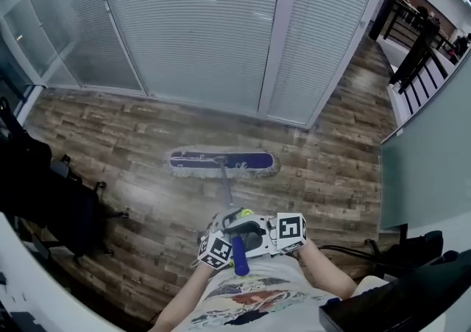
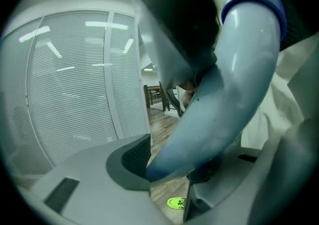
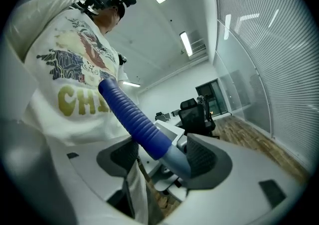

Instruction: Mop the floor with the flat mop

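A: Where's the mop?
B: Blue flat mop head point(image 1: 221, 163) with a white fringe, lying flat on the brown wood-plank floor point(image 1: 331, 176), out in front of the person, near the foot of the glass wall with white blinds point(image 1: 191, 29). Its pale grey metal handle point(image 1: 224, 191) runs back up to both claws at the person's chest.
A: Claws?
B: Left claw point(image 2: 167, 169) is partly closed and clamped on the pale shaft, a pad on each side of it. Right claw point(image 3: 162, 161) grips the same handle right where the dark blue ribbed grip point(image 3: 132, 116) meets the shaft. The two sit close together at the top end.
A: What could go wrong?
B: My guess: with both grips so high and close, leverage is poor, so the handle may twist in the pads and the flat mop head may tip onto one edge and skip patches of floor. Pushed further out, it may knock the base of the glass wall. Swung left, it may catch the castors of the black office chair point(image 1: 66, 205). What looks like another dark chair point(image 1: 412, 257) stands at the right.
A: Containers?
B: None visible, no bucket, no bin, so no contents to list
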The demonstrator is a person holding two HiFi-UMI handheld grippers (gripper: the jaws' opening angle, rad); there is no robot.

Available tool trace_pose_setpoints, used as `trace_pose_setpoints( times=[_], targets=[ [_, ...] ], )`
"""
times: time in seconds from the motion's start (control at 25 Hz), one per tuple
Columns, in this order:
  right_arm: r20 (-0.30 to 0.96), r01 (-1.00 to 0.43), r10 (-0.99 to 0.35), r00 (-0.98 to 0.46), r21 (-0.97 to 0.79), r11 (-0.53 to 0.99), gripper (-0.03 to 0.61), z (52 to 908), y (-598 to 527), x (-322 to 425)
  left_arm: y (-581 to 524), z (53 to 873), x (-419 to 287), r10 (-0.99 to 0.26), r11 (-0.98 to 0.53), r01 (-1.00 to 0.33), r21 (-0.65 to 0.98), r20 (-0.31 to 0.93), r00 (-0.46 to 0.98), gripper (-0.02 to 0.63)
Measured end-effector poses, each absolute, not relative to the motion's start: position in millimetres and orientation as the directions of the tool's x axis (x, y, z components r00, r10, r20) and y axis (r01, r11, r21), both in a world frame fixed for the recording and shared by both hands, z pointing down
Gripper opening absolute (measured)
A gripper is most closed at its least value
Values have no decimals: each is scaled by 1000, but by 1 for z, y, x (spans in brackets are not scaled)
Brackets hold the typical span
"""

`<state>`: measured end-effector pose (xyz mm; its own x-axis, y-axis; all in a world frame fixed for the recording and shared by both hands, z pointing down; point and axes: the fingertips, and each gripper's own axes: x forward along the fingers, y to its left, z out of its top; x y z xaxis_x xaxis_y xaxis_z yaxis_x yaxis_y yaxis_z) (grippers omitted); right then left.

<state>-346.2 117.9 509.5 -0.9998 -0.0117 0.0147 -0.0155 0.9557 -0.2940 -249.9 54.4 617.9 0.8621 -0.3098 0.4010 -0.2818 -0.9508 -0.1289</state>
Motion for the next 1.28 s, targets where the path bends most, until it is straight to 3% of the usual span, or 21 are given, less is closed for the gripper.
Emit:
trace_pose_setpoints(
  times=[0.24,0.52,1.28],
  targets=[
    [-50,-3,-20,-999,-318,948,276,455,115,-344,53,562,-252,-350,-935,-344,-81,350,869,127],
    [-144,-157,-201,-969,-270,950,268,415,49,-327,-2,529,-237,-352,-935,-342,-91,350,868,119],
    [-112,-243,-273,-955,-229,943,262,431,66,-350,17,542,-255,-337,-940,-330,-81,359,871,120]
  ],
)
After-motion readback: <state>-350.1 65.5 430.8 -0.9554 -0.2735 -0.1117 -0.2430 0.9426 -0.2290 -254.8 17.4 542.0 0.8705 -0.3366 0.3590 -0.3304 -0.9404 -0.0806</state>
